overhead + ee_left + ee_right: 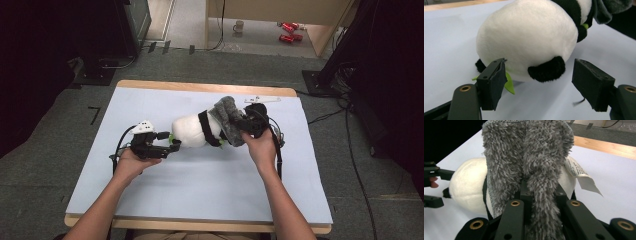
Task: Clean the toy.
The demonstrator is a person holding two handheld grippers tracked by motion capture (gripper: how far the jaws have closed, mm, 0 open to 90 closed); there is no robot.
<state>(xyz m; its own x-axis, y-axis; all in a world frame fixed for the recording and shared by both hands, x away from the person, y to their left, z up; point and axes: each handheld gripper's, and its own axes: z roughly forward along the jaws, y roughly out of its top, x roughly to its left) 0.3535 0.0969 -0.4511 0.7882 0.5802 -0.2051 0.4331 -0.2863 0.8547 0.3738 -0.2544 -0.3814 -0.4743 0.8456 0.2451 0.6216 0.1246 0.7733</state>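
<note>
A white and black panda plush (192, 131) lies on its side in the middle of the pale mat (200, 190). My left gripper (172, 145) is at its round lower end with the jaws wide apart. In the left gripper view the panda (529, 37) has a black paw (547, 71) lying between the pads without touching them, and a green leaf (509, 83) pokes out beside the left pad. My right gripper (240, 125) is shut on a grey fuzzy cloth (227, 117) that drapes over the panda's other end. The cloth (524, 152) is pinched between the jaws of the right gripper (541, 192).
A white sewn-in label (581, 175) hangs off the panda on the right. Beyond the table's wooden far edge (200, 87) the floor holds a mug (239, 26) and red cans (289, 31). Cables (350, 150) run along the floor at the right.
</note>
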